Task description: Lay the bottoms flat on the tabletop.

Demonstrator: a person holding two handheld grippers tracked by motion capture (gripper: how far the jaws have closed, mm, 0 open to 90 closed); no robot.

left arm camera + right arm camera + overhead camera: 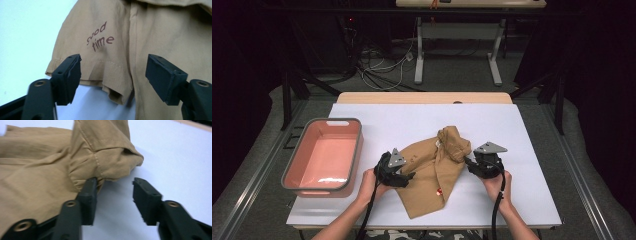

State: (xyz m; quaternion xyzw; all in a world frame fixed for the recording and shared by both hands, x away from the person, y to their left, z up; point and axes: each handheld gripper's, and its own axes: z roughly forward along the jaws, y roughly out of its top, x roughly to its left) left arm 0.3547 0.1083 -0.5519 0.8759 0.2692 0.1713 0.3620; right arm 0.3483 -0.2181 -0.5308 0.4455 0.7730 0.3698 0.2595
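The tan shirt (435, 172) lies partly folded (sleeve ends bunched). Left gripper (113, 75) and right gripper (114, 195) stand open, gripping nothing; the pink bin (292, 172) awaits.

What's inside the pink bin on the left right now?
The pink bin looks empty: its bare floor shows, with a glare patch near the front. The inner face of its near wall is hidden from the high view. The tan shirt lies on the white table, not in it.
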